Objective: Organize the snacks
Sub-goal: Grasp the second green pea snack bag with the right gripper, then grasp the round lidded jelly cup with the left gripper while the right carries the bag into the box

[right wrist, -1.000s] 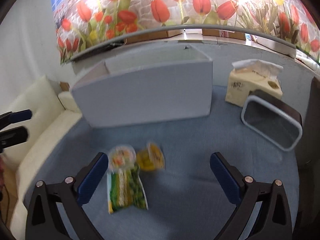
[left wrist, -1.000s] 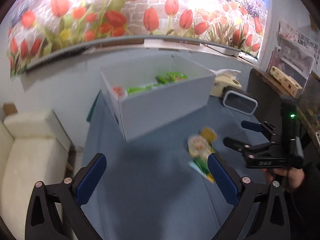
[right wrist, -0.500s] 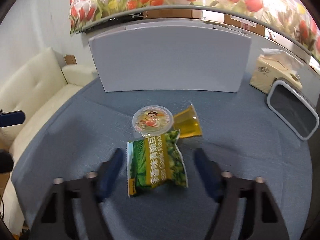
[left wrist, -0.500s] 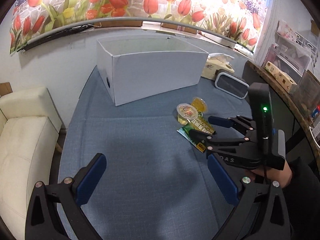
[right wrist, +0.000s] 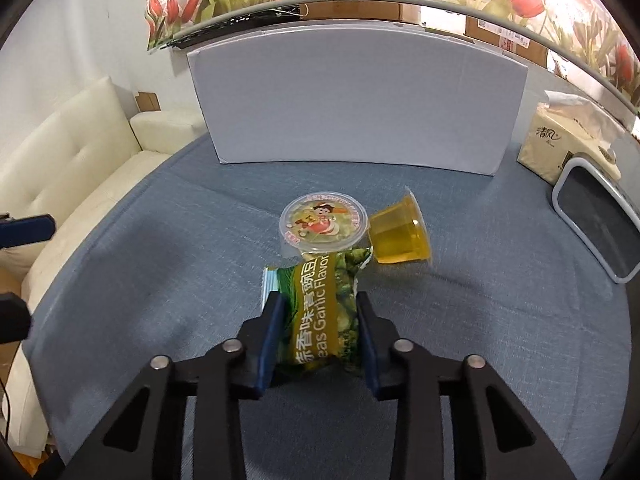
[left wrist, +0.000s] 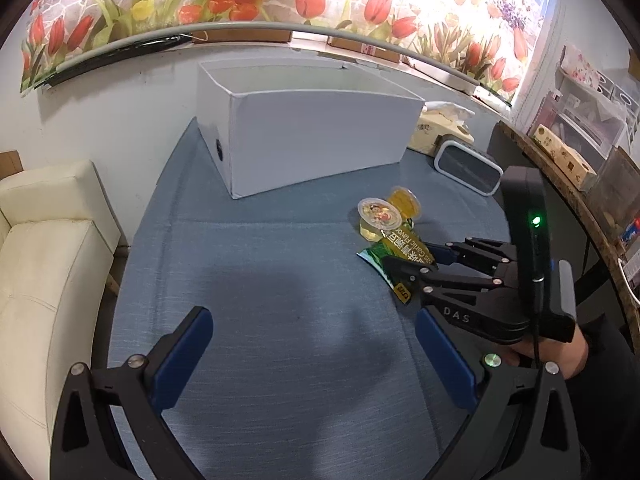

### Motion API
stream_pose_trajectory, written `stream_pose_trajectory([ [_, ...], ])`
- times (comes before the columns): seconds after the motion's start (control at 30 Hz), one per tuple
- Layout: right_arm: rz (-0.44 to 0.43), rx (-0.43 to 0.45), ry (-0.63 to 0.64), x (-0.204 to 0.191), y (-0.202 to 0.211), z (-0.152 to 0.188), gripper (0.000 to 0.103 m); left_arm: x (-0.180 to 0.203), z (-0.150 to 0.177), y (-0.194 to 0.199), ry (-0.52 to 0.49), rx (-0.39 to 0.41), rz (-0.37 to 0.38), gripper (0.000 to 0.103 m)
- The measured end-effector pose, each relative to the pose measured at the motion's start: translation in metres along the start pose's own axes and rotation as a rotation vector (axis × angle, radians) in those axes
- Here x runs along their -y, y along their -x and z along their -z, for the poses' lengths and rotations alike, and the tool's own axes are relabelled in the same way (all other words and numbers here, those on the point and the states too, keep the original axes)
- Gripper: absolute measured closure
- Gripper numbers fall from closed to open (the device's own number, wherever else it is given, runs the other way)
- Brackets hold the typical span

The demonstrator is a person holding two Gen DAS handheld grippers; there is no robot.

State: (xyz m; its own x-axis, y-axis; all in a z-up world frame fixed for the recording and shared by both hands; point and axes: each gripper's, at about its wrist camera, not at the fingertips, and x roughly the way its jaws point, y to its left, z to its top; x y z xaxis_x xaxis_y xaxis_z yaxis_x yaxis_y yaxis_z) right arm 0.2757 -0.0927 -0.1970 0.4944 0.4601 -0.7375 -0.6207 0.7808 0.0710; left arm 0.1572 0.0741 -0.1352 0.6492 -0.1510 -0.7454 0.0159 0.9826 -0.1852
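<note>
A green garlic-pea snack bag (right wrist: 320, 312) lies on the blue table cloth, and my right gripper (right wrist: 320, 312) is shut on it, a pad on each side. The bag also shows in the left wrist view (left wrist: 394, 254), with the right gripper (left wrist: 416, 260) around it. A clear jelly cup with a cartoon lid (right wrist: 322, 222) stands just beyond the bag. An orange jelly cup (right wrist: 400, 238) lies on its side next to it. A white box (right wrist: 356, 96) stands at the back; its inside is hidden. My left gripper (left wrist: 312, 356) is open and empty over bare cloth.
A tissue box (right wrist: 560, 144) and a grey-rimmed dark tray (right wrist: 596, 224) sit at the right. A cream sofa (left wrist: 44, 248) stands beside the table on the left. A wooden shelf with boxes (left wrist: 568, 160) runs along the right wall.
My right gripper has moved forward and down and closed on the green snack bag. My left gripper has drawn back and tilted, so the box looks farther and its contents are out of sight.
</note>
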Motion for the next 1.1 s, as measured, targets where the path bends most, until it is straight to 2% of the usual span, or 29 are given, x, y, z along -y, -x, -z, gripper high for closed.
stream_pose_trajectory([
  [0.17,-0.029,-0.001,0.007,0.001,0.013,0.007,0.071,0.004,0.0,-0.006,-0.011,-0.014,0.004,0.0],
  [0.4,0.003,0.058,-0.05,0.018,0.057,0.024,0.071,0.025,-0.005,-0.027,-0.065,-0.035,0.006,0.0],
  [0.53,0.051,0.076,-0.095,0.036,0.086,0.043,0.071,0.047,-0.014,-0.056,-0.126,-0.049,-0.014,0.0],
  [0.63,0.072,0.073,-0.138,0.052,0.103,0.059,0.071,0.058,-0.025,-0.083,-0.126,-0.071,0.002,0.0],
  [0.73,0.086,0.075,-0.165,0.06,0.114,0.074,0.071,0.068,-0.038,-0.104,-0.135,-0.056,0.025,0.0],
  [0.9,0.101,0.083,-0.229,0.078,0.126,0.096,0.071,0.077,-0.056,-0.132,-0.164,-0.075,0.024,0.001],
  [0.97,0.097,0.091,-0.246,0.082,0.129,0.102,0.071,0.077,-0.061,-0.137,-0.161,-0.071,0.04,0.004],
  [1.03,0.101,0.091,-0.253,0.083,0.129,0.104,0.071,0.079,-0.064,-0.143,-0.183,-0.076,0.037,0.012],
  [1.1,0.096,0.098,-0.255,0.083,0.131,0.104,0.071,0.08,-0.066,-0.151,-0.195,-0.101,0.022,0.03],
])
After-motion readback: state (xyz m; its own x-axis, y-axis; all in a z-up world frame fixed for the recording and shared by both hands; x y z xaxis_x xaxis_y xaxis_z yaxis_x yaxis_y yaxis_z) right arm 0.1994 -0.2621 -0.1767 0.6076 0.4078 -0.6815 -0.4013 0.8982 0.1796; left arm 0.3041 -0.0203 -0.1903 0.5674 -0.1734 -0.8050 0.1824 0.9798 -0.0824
